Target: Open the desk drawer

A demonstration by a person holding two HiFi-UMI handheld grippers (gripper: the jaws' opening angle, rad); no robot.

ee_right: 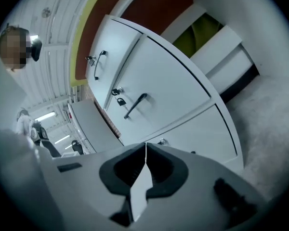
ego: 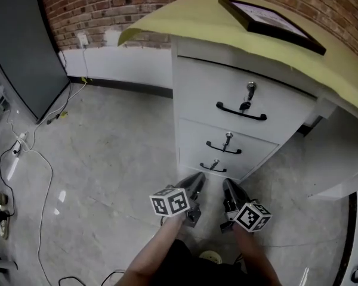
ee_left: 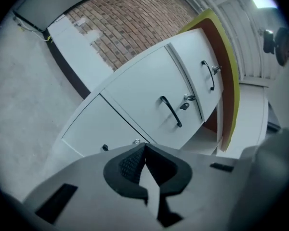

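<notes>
A white three-drawer cabinet [ego: 197, 100] stands under the yellow desk top [ego: 185, 14]. Each drawer has a black handle and a lock: top handle [ego: 241, 111], middle handle [ego: 223, 149], bottom handle [ego: 213, 167]. All three drawers look closed. My left gripper [ego: 197, 180] and right gripper [ego: 228, 185] hover side by side just in front of the bottom drawer, both shut and empty, touching nothing. In the left gripper view the left gripper [ee_left: 144, 146] points at the bottom drawer [ee_left: 98, 126], below the middle handle [ee_left: 170, 111]. The right gripper [ee_right: 145, 146] faces the same drawer [ee_right: 197, 131].
A black-framed picture [ego: 271, 22] lies on the desk top. Cables [ego: 45, 165] and a power strip [ego: 19, 143] trail over the grey floor at the left, beside a dark panel [ego: 18, 46]. A brick wall [ego: 101, 5] stands behind. A white desk part [ego: 340, 159] is at the right.
</notes>
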